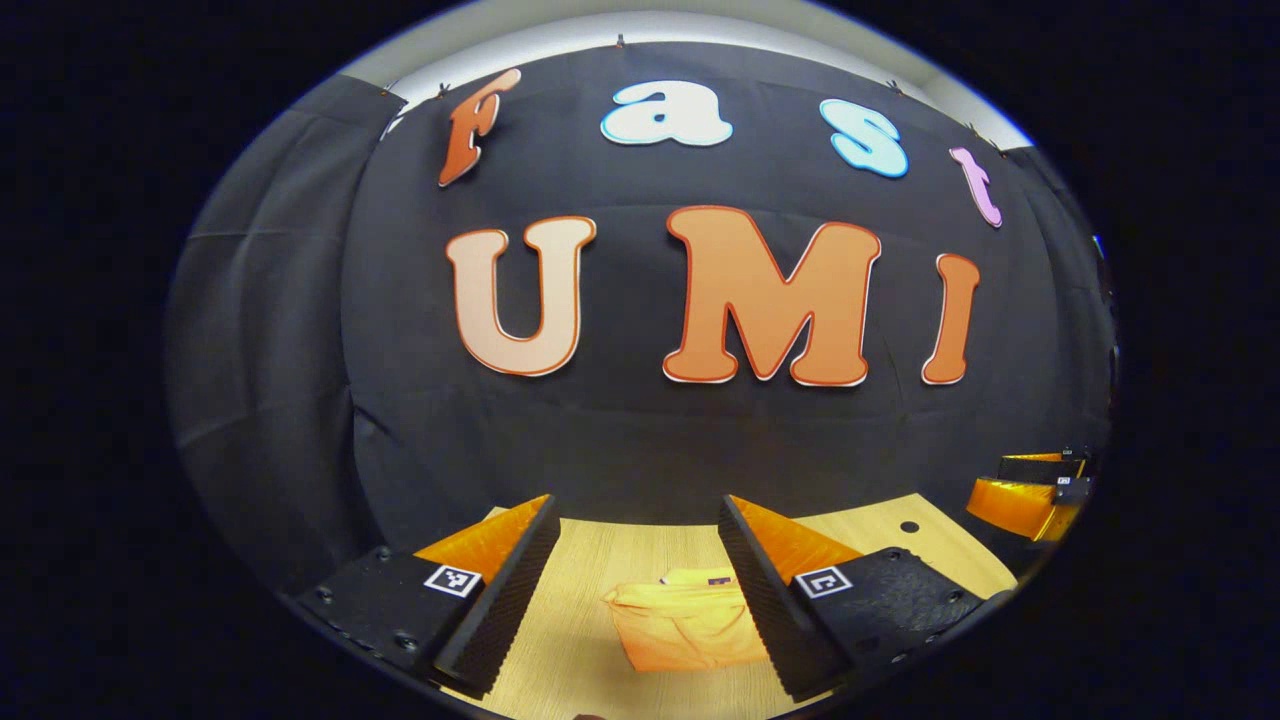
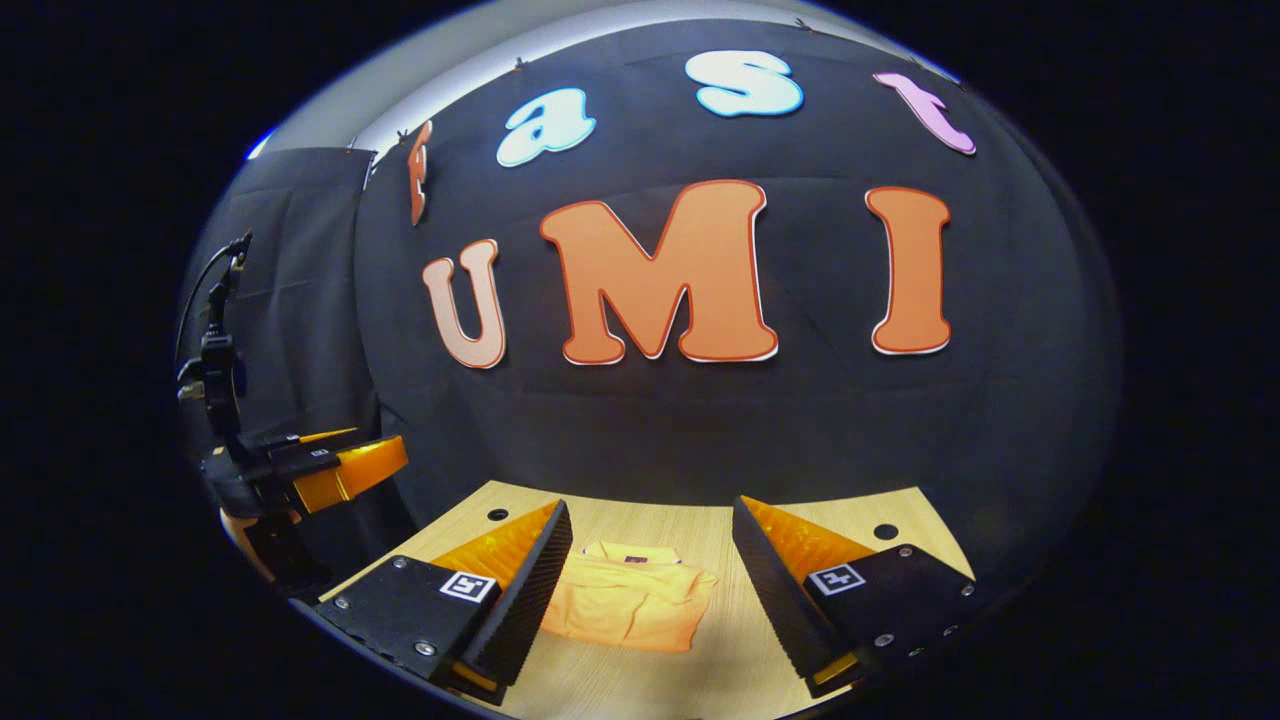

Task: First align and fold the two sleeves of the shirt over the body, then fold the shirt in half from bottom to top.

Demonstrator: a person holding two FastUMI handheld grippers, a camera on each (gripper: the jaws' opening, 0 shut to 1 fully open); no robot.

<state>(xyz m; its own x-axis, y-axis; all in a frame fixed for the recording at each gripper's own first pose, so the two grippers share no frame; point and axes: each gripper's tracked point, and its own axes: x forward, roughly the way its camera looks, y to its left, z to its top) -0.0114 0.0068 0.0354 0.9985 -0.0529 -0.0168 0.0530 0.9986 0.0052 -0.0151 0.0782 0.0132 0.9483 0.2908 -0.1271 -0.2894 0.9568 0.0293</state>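
So we're looking at the shirt (image 2: 628,603) lying on the table (image 2: 720,525) as a compact rectangle, collar end toward the wall, and honestly it looks folded already. No sleeves sticking out that we can see, and the bundle is short enough that the bottom-to-top fold seems done too. We can't check how neat the layers are from up here though.

Both grippers are held up off the table, well apart from the cloth. Left gripper (image 1: 635,600) has its jaws spread wide with nothing between them; in its view the shirt (image 1: 685,625) sits down on the wood, partly behind one finger. Right gripper (image 2: 650,600) is the same deal, jaws spread, empty, shirt framed in the gap but far below. Each gripper also shows at the edge of the other's view, off to the side.

Our read: we're at the tail end, basically the retreat. If anything's left, it's a quick tidy, which would mean dropping back down to an edge and pinching just the top layer without dragging the stack.
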